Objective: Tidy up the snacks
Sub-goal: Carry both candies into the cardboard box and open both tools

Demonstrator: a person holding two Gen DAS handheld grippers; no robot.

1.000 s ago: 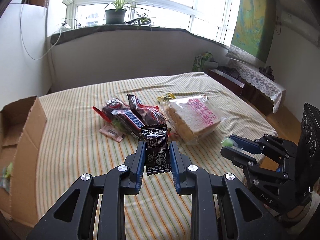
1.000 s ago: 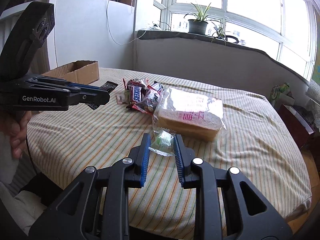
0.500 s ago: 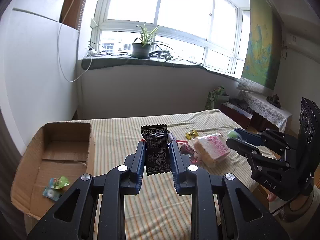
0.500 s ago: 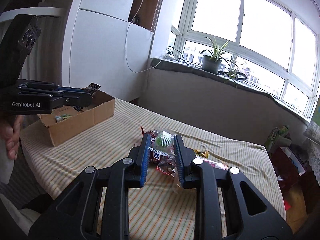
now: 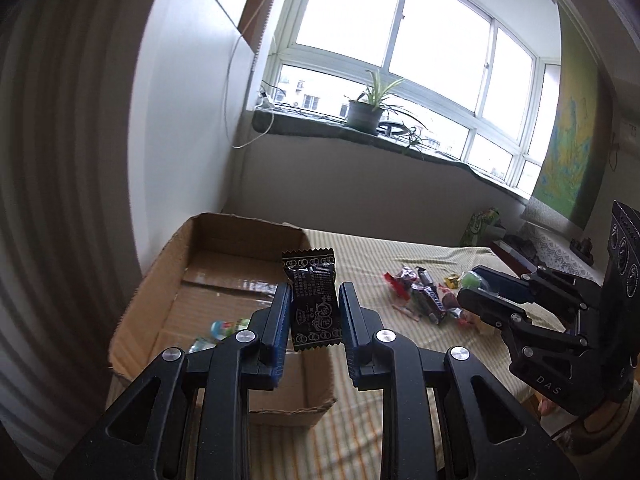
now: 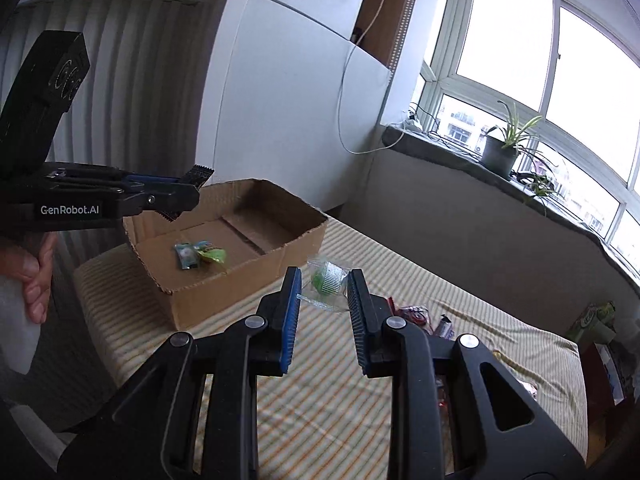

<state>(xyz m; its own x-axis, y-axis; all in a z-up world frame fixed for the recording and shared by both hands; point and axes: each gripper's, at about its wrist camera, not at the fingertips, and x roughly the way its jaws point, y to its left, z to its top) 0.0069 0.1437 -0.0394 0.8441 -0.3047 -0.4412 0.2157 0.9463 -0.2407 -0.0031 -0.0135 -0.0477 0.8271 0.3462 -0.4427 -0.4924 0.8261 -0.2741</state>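
so far two small wrapped sweets (image 6: 200, 254) lie in the cardboard box (image 6: 240, 280); a snack pile (image 5: 424, 296) waits on the striped bed. our left gripper (image 5: 314, 312) clamps a black sachet (image 5: 314, 300) above the box, long axis upright, serrated edge up. our right gripper (image 6: 324, 300) pinches a clear-wrapped green candy (image 6: 326, 278) beside the box.

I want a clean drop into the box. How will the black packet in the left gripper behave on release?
The black packet stands flat and upright between the left gripper pads, so it seems fairly stiff and light. Probably it falls flat and will not roll. Being thin, it may flutter off line, though the box below is wide.
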